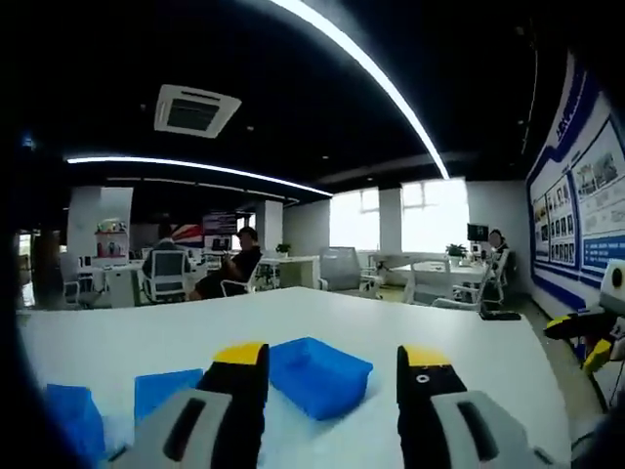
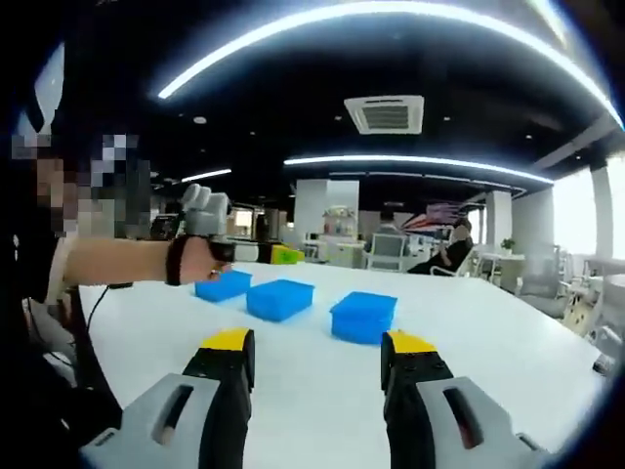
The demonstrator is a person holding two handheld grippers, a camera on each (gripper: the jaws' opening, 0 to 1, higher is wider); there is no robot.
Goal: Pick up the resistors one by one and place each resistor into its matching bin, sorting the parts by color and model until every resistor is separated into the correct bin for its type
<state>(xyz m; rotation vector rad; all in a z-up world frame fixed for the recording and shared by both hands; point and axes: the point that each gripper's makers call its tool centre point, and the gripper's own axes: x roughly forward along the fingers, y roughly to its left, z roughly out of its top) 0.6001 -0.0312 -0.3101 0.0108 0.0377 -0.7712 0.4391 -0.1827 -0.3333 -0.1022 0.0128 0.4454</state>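
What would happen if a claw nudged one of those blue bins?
The nearest blue bin looks like thin plastic, probably light, so it would likely slide on the smooth white table. Low and wide, it seems unlikely to tip.

Open office under curved ceiling light strips (image 1: 371,68), bright windows (image 1: 430,215) (far wall), white desks (image 1: 293,269), 1 ceiling vent (image 2: 386,113).

Long ceiling light strips (image 1: 371,73) burn to pure white glare across my dark ceiling, bent into arcs by the fisheye. The far windows (image 1: 430,215) are washed out. My white desk (image 2: 322,391) is evenly bright, with faint shadows. The far office looks soft.
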